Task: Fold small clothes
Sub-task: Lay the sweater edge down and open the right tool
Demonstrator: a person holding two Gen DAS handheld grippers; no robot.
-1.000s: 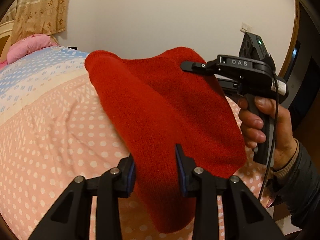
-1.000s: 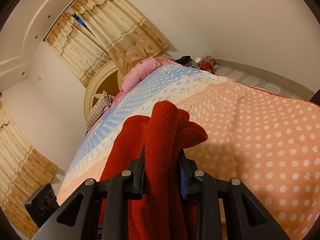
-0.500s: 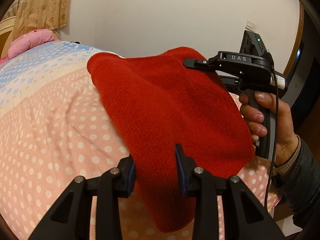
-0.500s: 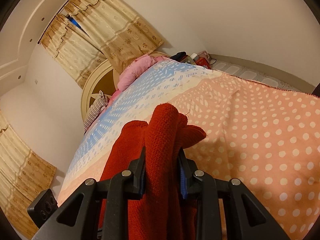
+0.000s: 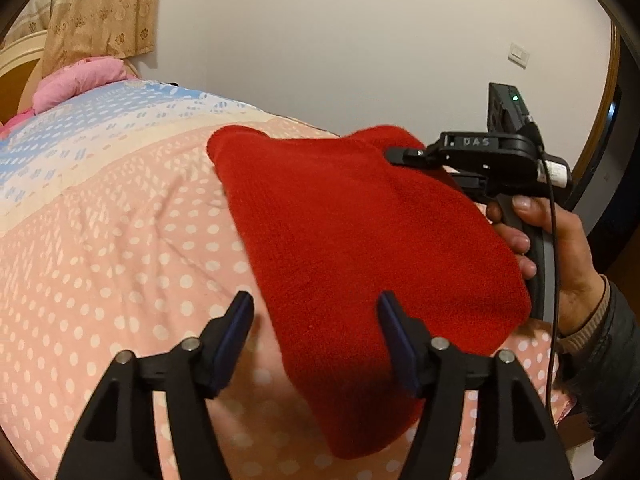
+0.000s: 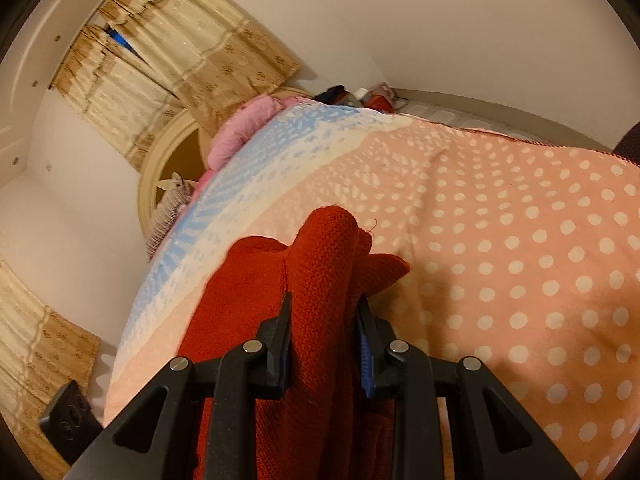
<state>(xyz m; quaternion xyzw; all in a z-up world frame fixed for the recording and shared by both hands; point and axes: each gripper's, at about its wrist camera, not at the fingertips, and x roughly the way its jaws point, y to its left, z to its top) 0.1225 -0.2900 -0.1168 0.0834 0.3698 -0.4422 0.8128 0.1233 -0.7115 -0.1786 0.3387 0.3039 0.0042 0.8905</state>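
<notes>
The only lettering to be read is "DAS", in pale capitals on the black body of the right tool (image 5: 404, 156), seen from the left wrist view. A small white label on that tool's far end carries print too fine to make out.

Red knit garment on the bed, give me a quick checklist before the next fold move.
1. Left gripper released: ok, jaws have just been opening, pads off the red knit garment.
2. Right gripper holding: ok, jaws clamped on a bunched fold of the knit.
3. Garment resting on the polka-dot bedspread: ok for most of it; the gripped end looks raised.
4. Fold edges aligned: cannot tell, layers hidden.
5. Landing area beside the garment free of other items: ok.
</notes>
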